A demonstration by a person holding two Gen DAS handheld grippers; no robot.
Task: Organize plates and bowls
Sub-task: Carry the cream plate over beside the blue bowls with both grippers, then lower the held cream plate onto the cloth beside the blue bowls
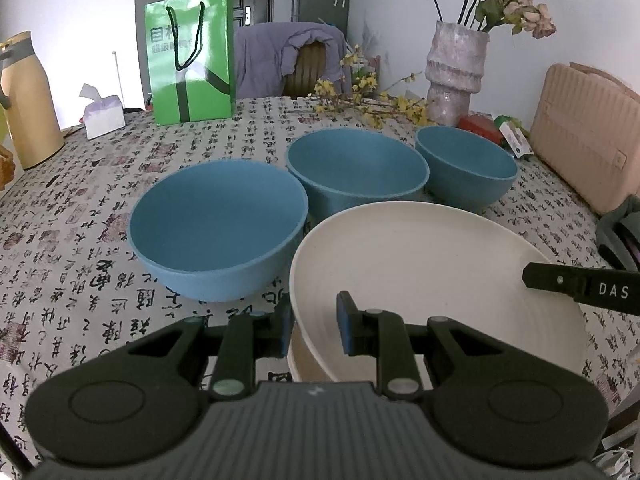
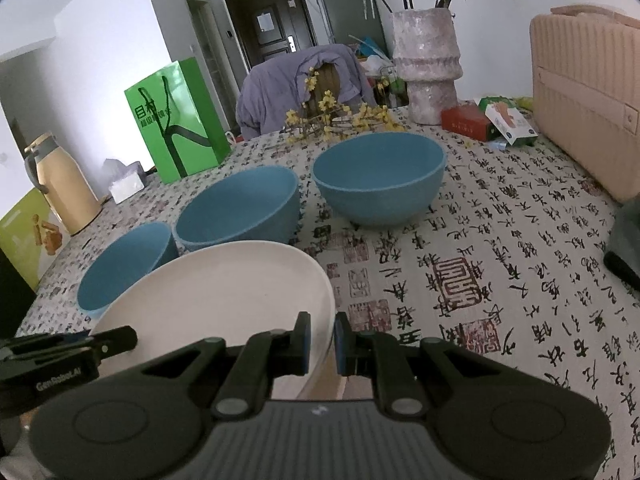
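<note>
Item: cream plate (image 1: 432, 264), wide, shallow, faintly ridged inside; held tilted above the table (image 1: 80, 208), near three blue bowls (image 1: 218, 216) standing in a row beyond it.

Hold: left claw (image 1: 316, 328) clamps the plate's near left rim, one pad inside, one outside; right claw (image 2: 322, 344) is clenched on the opposite rim.

Handling, as judged: rigid, matte, probably light moulded ware rather than china; the thin rim gives a sure pinch but could pivot if one side slackens. Best gripped at the rim on opposite sides, as here.

Bowls: deep, smooth-walled, likely nestable; best taken by pinching the rim.
</note>
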